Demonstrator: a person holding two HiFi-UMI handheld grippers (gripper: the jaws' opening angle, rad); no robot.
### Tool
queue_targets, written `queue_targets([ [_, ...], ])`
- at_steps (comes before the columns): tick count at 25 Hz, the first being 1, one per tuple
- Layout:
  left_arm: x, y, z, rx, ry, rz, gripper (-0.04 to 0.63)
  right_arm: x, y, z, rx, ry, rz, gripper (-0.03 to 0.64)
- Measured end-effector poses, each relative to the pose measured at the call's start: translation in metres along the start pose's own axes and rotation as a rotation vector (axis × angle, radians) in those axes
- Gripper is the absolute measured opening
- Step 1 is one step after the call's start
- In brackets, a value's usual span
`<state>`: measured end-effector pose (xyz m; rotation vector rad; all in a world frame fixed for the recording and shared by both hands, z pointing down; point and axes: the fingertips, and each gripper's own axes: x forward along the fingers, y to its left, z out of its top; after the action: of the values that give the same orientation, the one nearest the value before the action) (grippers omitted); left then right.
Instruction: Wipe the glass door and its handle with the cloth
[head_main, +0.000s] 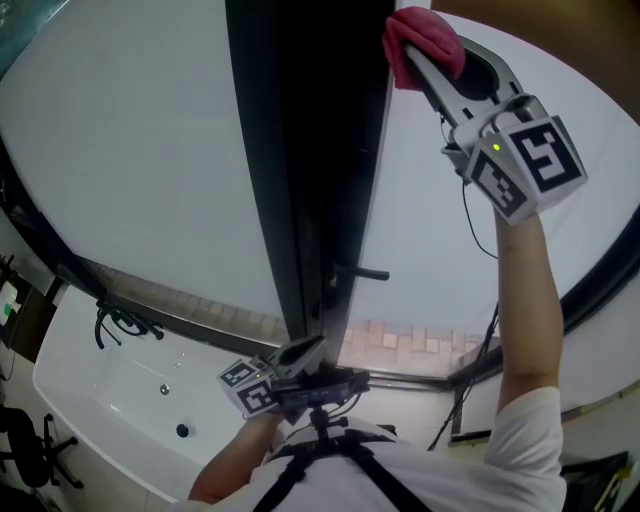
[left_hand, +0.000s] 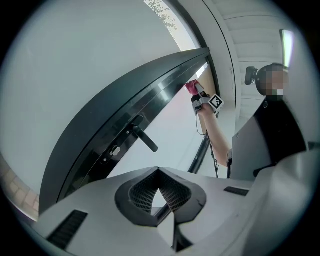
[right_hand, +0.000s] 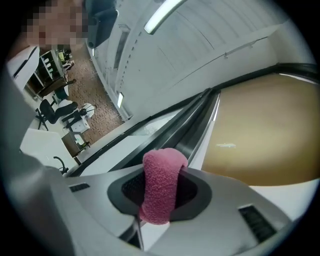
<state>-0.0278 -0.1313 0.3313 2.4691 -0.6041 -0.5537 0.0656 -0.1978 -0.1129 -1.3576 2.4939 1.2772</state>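
Observation:
The glass door (head_main: 440, 240) has a dark upright frame (head_main: 310, 150) and a black lever handle (head_main: 362, 272). My right gripper (head_main: 415, 58) is raised high and shut on a pink cloth (head_main: 428, 38), which is pressed at the top of the pane beside the frame. In the right gripper view the cloth (right_hand: 161, 190) bulges out between the shut jaws of the right gripper (right_hand: 162, 172). My left gripper (head_main: 303, 352) hangs low by the frame's foot, shut and empty. From the left gripper (left_hand: 159, 176) I see the handle (left_hand: 145, 140) and the far-off cloth (left_hand: 190, 87).
A white table (head_main: 110, 400) with a black fitting (head_main: 120, 322) stands at the lower left, with a black office chair (head_main: 30, 440) beside it. A cable (head_main: 480, 235) hangs from the right gripper. More chairs and desks (right_hand: 65, 112) show behind me.

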Motion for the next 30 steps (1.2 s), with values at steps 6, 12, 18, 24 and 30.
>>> queue_targets([
  [6, -0.001, -0.001, 0.011, 0.033, -0.006, 0.025, -0.008, 0.016, -0.003, -0.005, -0.112, 0.024, -0.004, 0.095],
  [12, -0.007, 0.001, 0.018, 0.059, -0.033, 0.045, -0.008, 0.033, 0.009, 0.003, -0.302, 0.038, 0.0, 0.095],
  [18, -0.012, 0.006, 0.025, 0.063, -0.059, 0.058, -0.008, 0.058, 0.017, -0.008, -0.33, 0.057, 0.018, 0.095],
  [24, -0.011, 0.014, 0.023, 0.053, -0.057, 0.079, -0.008, 0.062, 0.023, -0.025, -0.423, 0.09, 0.033, 0.097],
  [30, -0.007, 0.017, 0.016, 0.029, -0.039, 0.082, -0.008, 0.057, 0.037, -0.037, -0.469, 0.099, 0.046, 0.097],
])
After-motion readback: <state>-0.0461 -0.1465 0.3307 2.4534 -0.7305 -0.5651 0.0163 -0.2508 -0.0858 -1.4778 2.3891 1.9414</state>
